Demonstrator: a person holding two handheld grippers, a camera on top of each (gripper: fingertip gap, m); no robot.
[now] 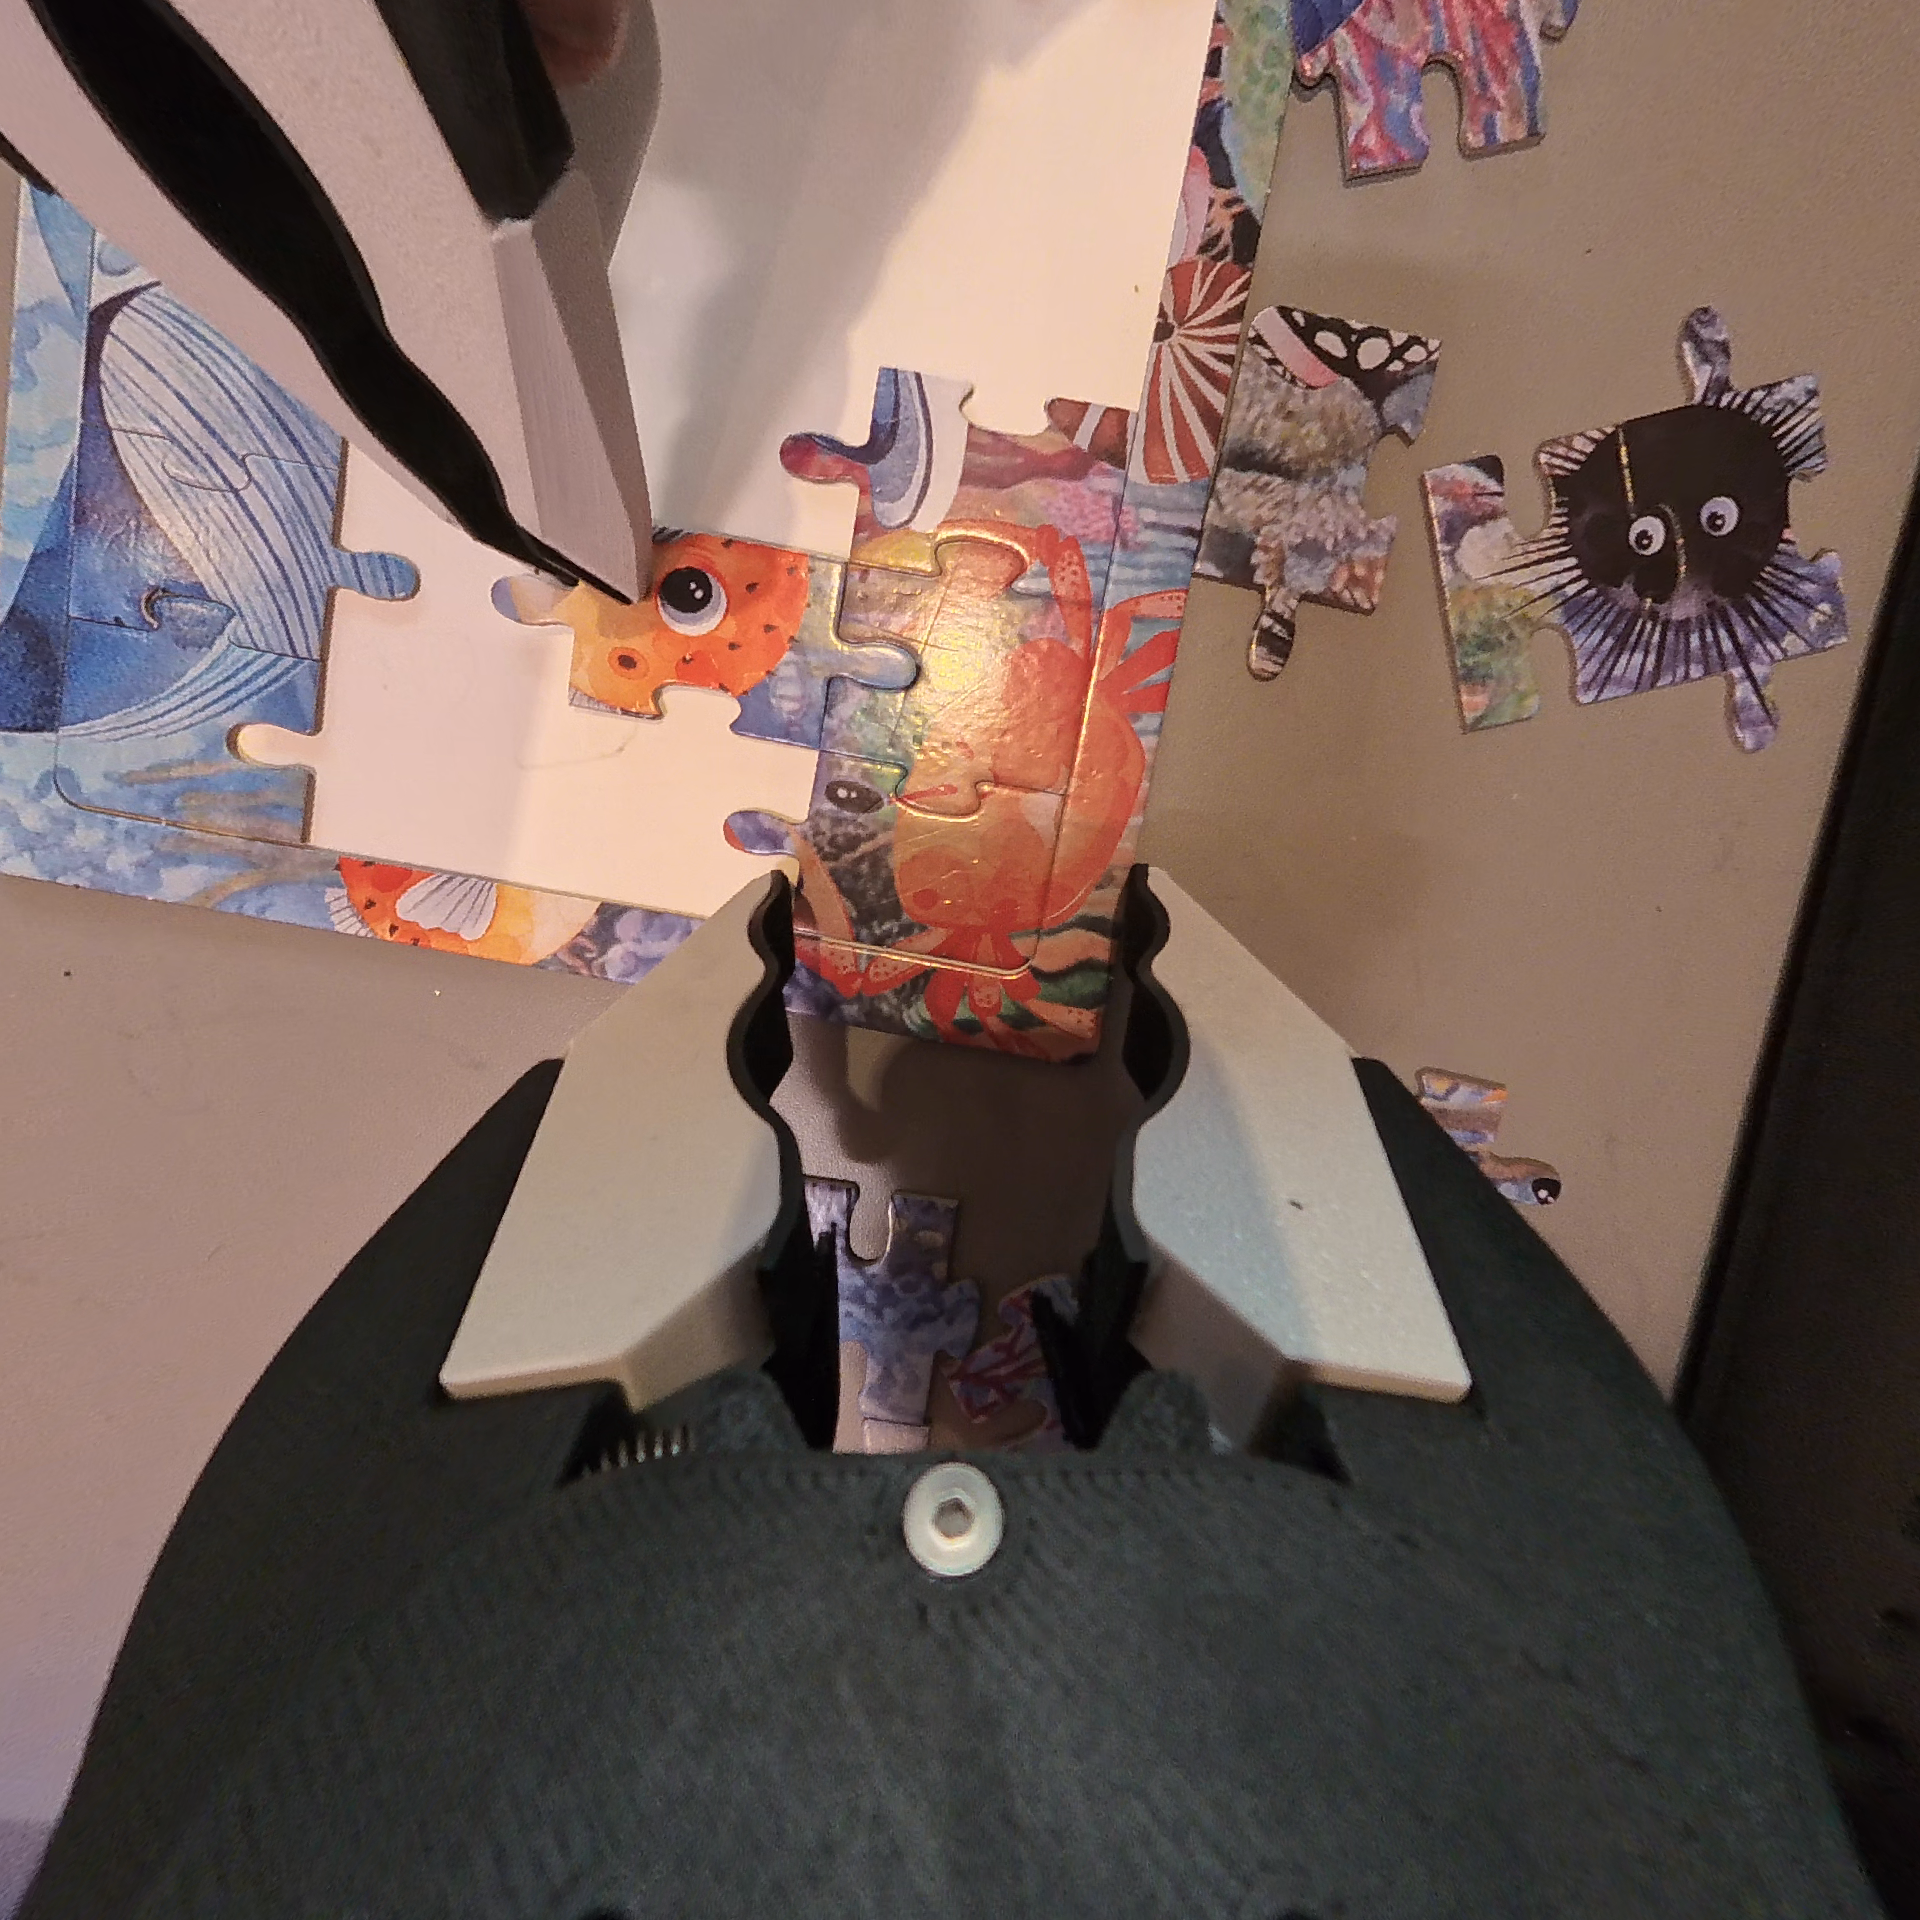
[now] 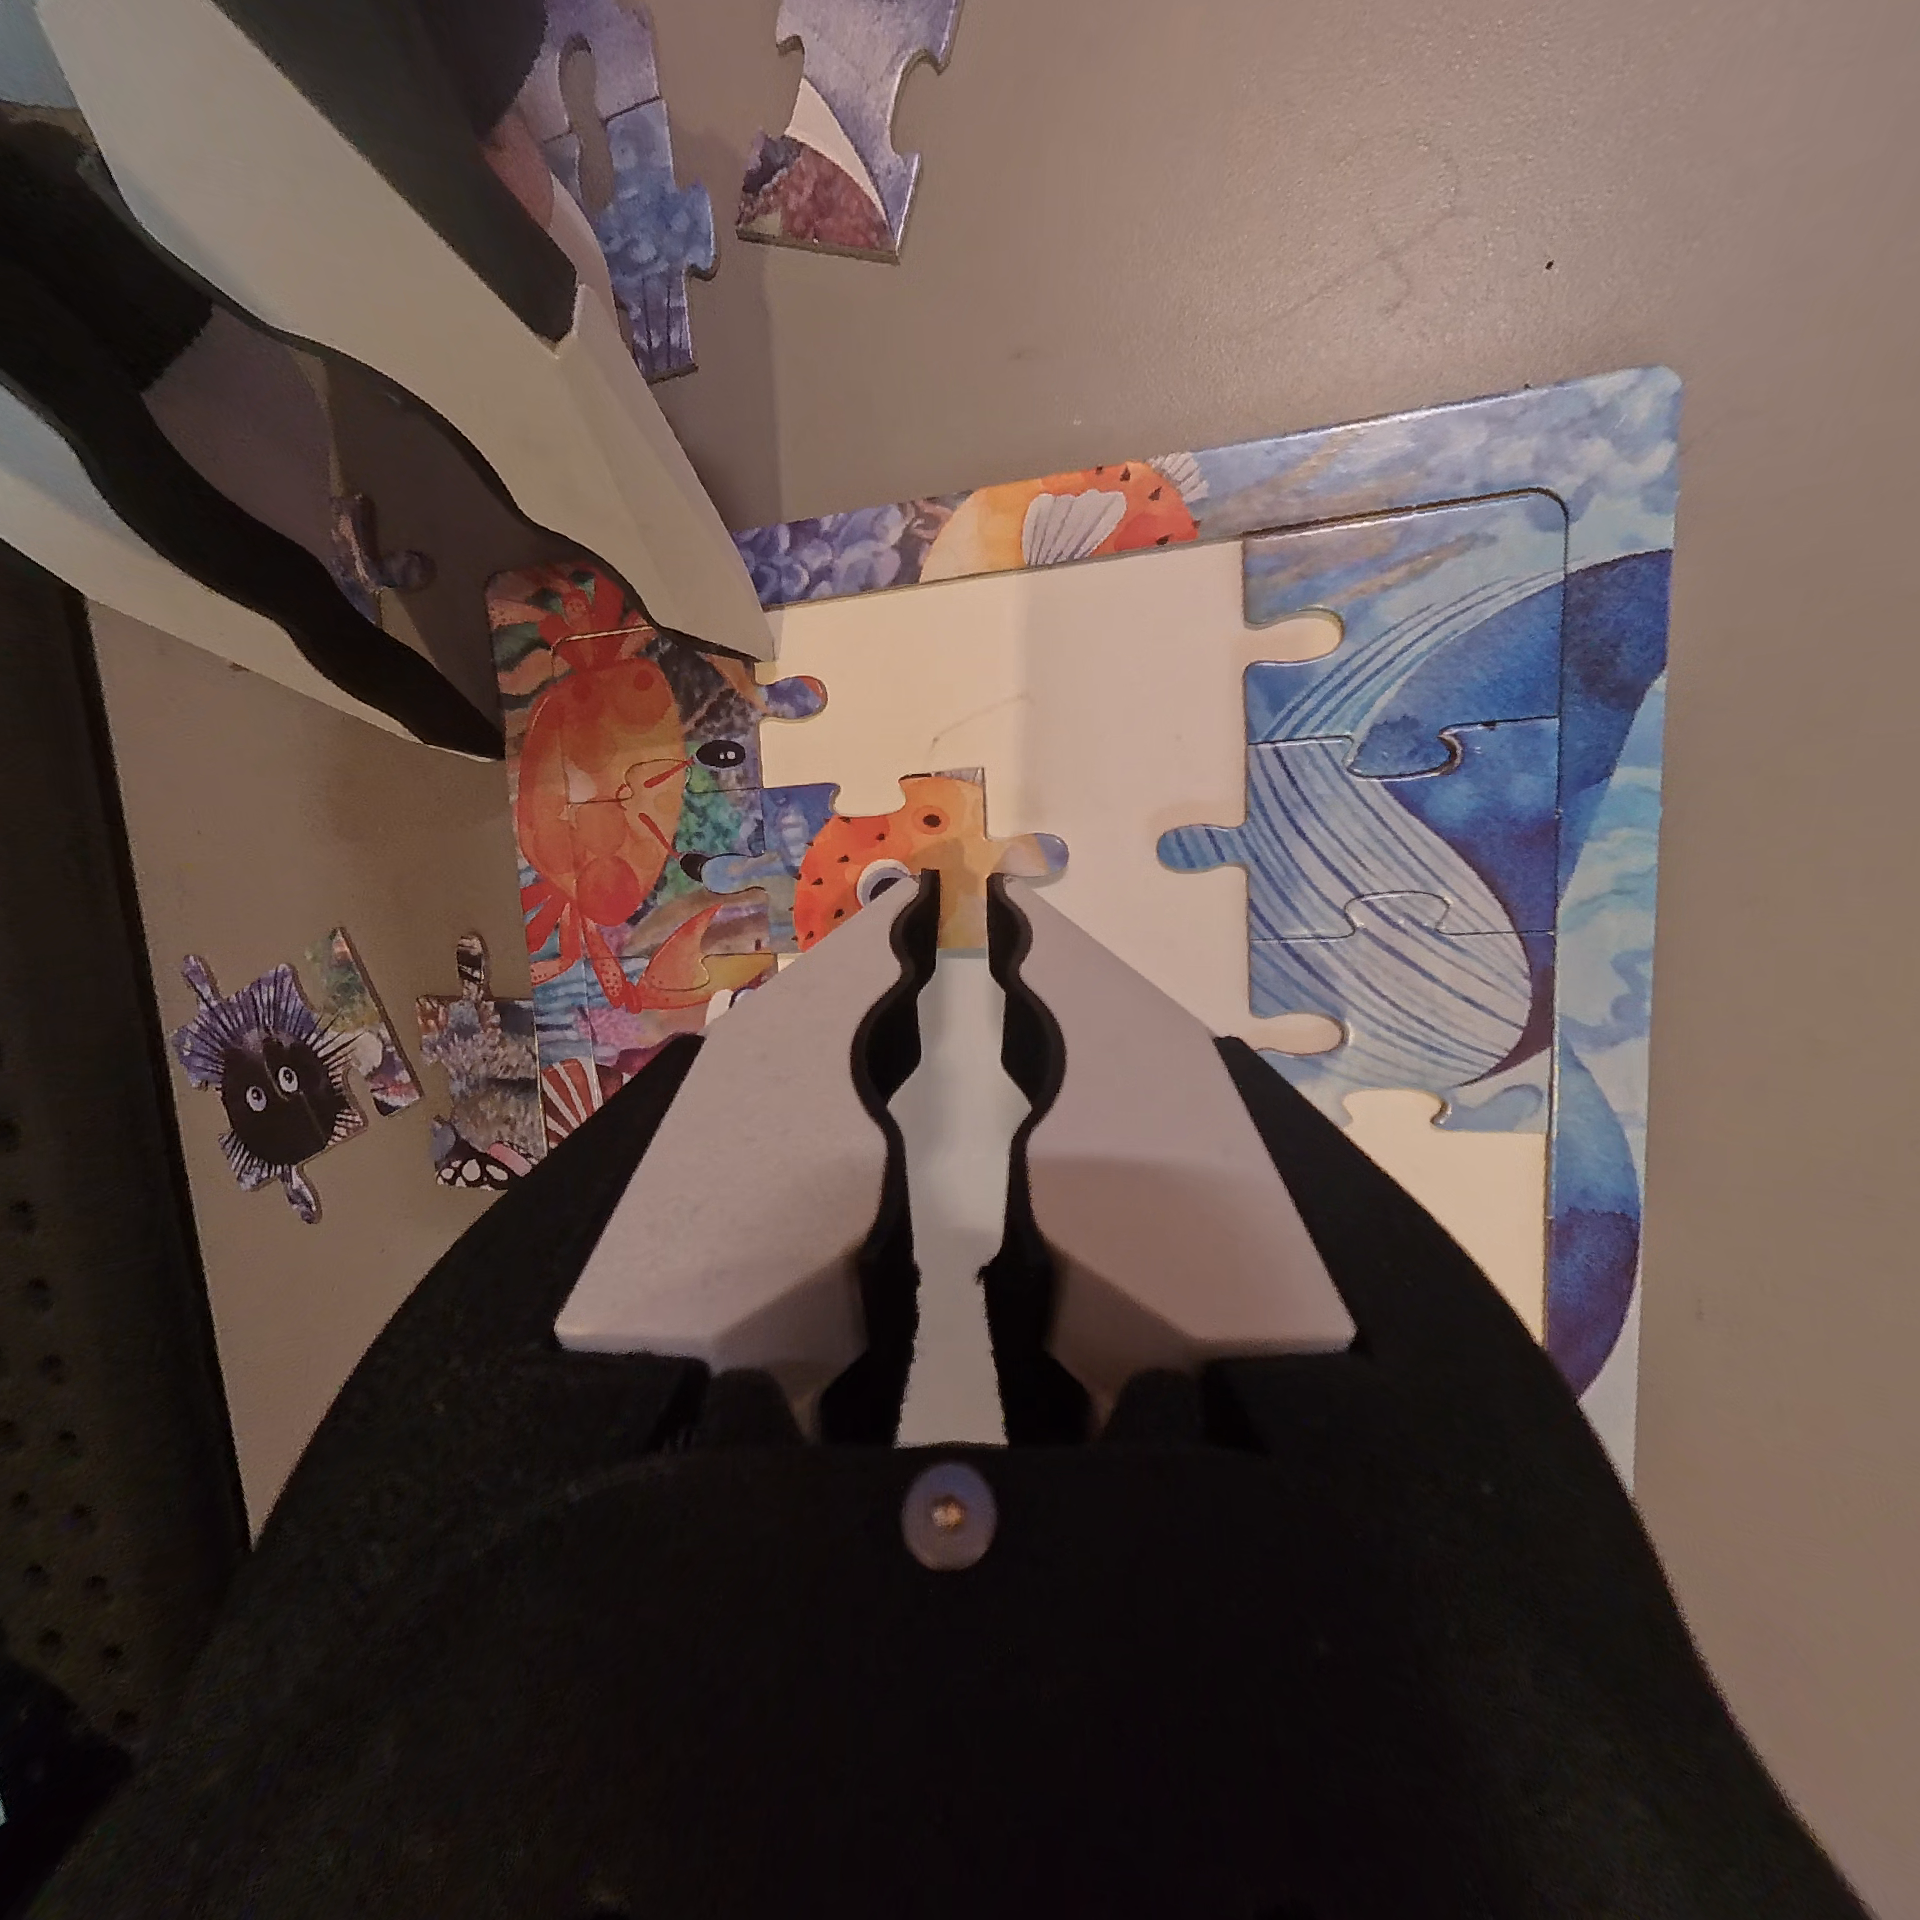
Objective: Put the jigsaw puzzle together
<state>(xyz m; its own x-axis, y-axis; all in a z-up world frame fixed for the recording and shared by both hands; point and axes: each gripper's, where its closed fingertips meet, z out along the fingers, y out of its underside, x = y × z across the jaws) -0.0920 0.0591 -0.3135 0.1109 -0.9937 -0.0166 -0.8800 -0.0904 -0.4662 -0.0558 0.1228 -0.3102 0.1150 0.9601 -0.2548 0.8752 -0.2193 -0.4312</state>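
Left hand-held gripper (image 1: pixel 956 894) is hovering w/ its jaws spread wide, nothing between them, tips just over the near corner of the puzzle tray (image 1: pixel 145 821) where the orange crab pieces (image 1: pixel 997 727) are sitting joined. Under that gripper, near its base, a blue loose piece (image 1: pixel 894 1288) is lying on the grey tabletop (image 1: pixel 312 1091). In the right wrist view, the right hand-held gripper (image 2: pixel 961 883) is showing jaws nearly pressed together, only a narrow gap, tips resting on the orange pufferfish piece (image 2: pixel 914 842); can't tell if it's pinching the piece or just pressing down on it. That piece is lying inside the tray on the bare cream backing, touching the crab section on one side, well apart from the blue whale section (image 2: pixel 1392 831) on the other. In the left wrist view the same gripper is coming in from the far left, tip touching the piece beside the fish's eye. Farther off, to the right of the tray, loose pieces are lying on the tabletop: a grey-and-spotted piece (image 1: pixel 1309 488) just beside the tray edge, a black spiky urchin pair (image 1: pixel 1652 540) beyond it, and a pink-and-blue piece (image 1: pixel 1423 83) at the far edge.
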